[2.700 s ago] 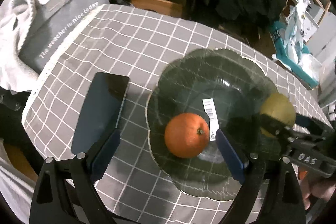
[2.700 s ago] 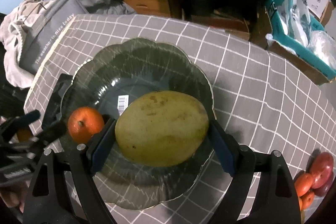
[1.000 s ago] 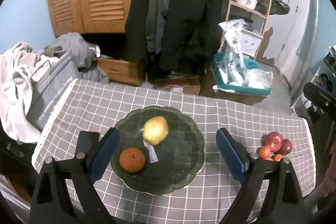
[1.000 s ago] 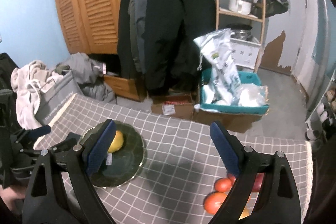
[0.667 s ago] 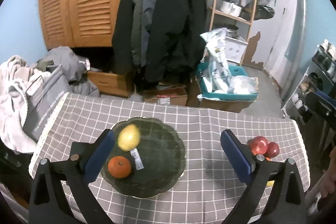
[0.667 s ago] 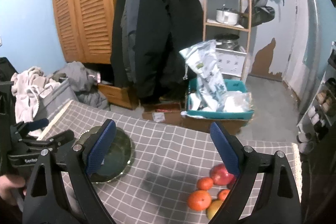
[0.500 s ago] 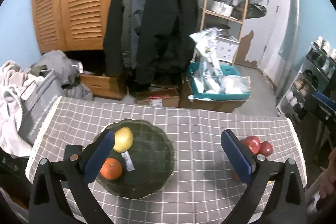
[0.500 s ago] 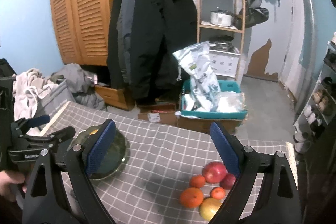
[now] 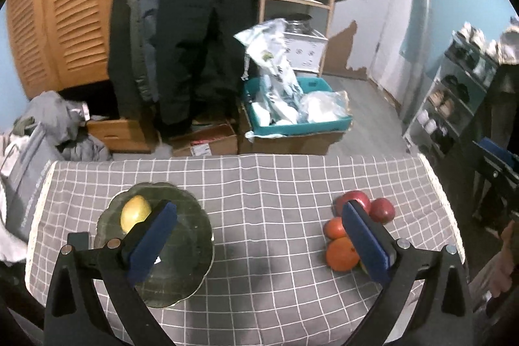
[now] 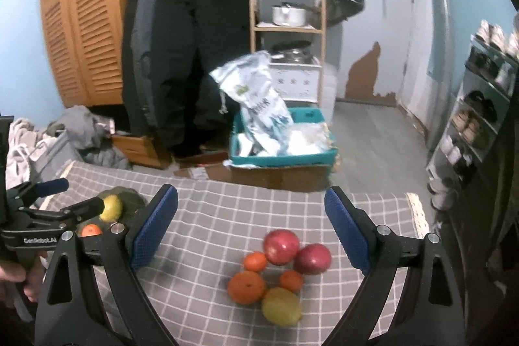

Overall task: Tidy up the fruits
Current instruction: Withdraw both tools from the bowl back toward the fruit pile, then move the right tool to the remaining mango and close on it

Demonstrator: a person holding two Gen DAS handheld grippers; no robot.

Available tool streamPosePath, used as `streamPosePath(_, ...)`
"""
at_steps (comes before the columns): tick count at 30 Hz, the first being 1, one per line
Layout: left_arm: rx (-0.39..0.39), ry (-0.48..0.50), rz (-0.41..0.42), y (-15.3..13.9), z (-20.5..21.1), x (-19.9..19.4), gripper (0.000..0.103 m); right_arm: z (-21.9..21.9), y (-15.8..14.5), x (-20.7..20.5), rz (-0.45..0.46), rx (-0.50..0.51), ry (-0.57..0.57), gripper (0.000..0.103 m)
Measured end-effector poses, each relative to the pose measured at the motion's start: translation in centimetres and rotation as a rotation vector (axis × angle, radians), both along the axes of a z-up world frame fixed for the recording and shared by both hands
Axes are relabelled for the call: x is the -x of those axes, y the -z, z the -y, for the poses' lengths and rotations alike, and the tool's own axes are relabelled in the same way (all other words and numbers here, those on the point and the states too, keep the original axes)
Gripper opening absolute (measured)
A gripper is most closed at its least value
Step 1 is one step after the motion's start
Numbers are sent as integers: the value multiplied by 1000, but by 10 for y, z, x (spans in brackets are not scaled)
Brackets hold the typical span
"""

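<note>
Changes since the earlier pictures:

- Mango (image 9: 135, 214): once clamped in the right gripper (image 10: 251, 232) over the plate (image 9: 191, 216); now lying in the plate, released.
- Right gripper: jaws now wide apart, nothing between them; drawn back from the plate and swung toward the fruit pile (image 10: 279, 268), which now sits between its fingers in the right wrist view.
- Left gripper (image 9: 256, 240): pulled away from the orange (image 10: 91, 230) in the plate; jaws have just been opening, nothing between them. View shifted right; the plate now sits behind its left finger (image 9: 152, 240).
</note>
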State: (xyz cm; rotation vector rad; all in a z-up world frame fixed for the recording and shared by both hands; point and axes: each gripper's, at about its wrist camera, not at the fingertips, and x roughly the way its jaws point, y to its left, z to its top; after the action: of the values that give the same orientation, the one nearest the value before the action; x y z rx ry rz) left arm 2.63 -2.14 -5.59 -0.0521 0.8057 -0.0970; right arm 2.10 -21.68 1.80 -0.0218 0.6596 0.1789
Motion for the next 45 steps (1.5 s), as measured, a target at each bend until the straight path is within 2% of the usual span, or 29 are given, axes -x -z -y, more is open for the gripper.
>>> streamPosePath(14, -13, 99, -55, 15, 51, -14, 102, 45, 19, 4, -54, 1, 76, 91)
streamPosePath(19, 23, 131, -128, 36, 64, -26, 102, 51, 52, -6, -159, -14, 67, 91)
streamPosePath(28, -8, 128, -237, 85, 72, -34, 102, 55, 105, -17, -305, -2, 70, 91)
streamPosePath(45, -112, 158, -353, 151, 84, -38, 102, 46, 190, -22, -536, 73, 29, 91)
